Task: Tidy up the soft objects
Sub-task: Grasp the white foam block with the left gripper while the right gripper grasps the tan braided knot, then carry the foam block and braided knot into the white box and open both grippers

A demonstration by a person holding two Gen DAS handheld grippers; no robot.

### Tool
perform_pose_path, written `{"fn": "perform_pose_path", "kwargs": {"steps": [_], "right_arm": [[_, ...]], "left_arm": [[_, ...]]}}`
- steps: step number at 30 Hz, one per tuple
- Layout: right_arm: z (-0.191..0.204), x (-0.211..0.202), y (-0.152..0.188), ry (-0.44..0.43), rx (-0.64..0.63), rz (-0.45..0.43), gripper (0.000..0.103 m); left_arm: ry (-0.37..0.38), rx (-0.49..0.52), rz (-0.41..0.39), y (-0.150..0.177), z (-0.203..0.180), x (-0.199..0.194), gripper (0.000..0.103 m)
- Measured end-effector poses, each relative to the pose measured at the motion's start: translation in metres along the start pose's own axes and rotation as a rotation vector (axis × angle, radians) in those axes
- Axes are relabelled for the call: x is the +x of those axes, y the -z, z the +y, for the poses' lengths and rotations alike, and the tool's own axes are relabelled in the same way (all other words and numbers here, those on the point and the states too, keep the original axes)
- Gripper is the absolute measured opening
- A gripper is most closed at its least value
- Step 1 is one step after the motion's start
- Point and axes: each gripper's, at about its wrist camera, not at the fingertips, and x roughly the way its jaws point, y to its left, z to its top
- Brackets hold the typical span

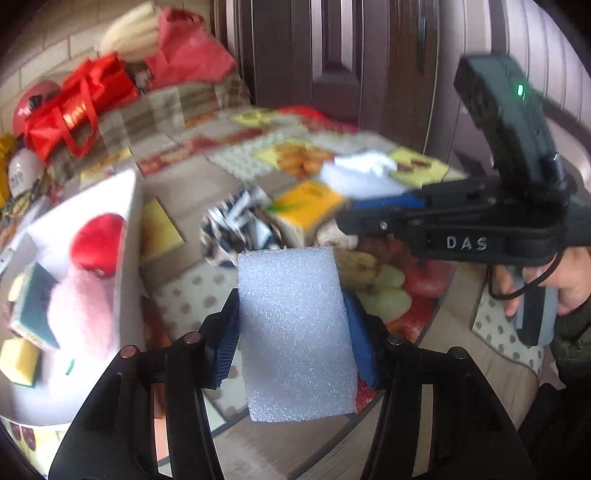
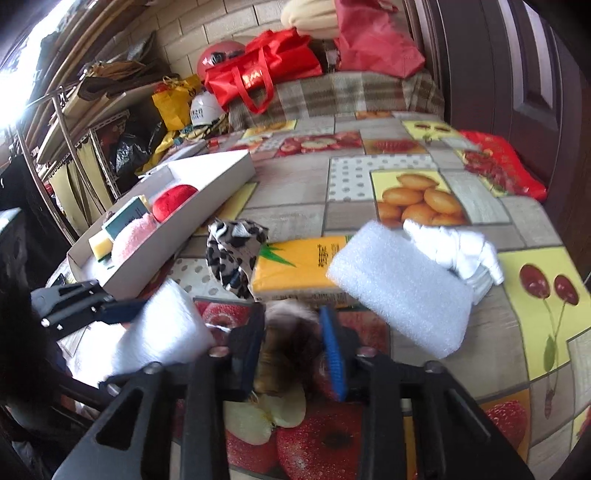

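While fruit-print tablecloth [image 2: 388, 155] covers table, left fingers [image 1: 229, 332] clamp foam block [image 1: 295, 332]; right fingers [image 2: 334, 354] pinch furry pom-pom [image 2: 291, 343].

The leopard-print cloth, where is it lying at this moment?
In the right wrist view the leopard-print cloth lies on the table left of centre, between the white box and the yellow tissue pack.

I worked in a cluttered home storeroom: a table [image 2: 369, 214] under fruit-print oilcloth, a brick wall [image 2: 207, 33], shelves [image 2: 74, 122] of bags, a plaid-covered couch [image 2: 332, 92].
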Motion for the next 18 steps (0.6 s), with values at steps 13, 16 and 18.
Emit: {"fn": "perform_pose_path", "kwargs": {"steps": [13,16,18], "right_arm": [[-0.005,-0.008,-0.001,0.007,0.035,-0.016,0.082],[0.011,0.0,0.0,0.023,-0.032,0.033,0.082],[0.022,0.011,-0.002,0.044,-0.075,0.068,0.082]], "left_arm": [[0.006,-0.068,-0.081,0.007,0.015,-0.024,0.053],[0.013,-0.083,-0.09,0.007,0.018,-0.026,0.053],[0.012,-0.087,-0.099,0.007,0.018,-0.028,0.053]]}}
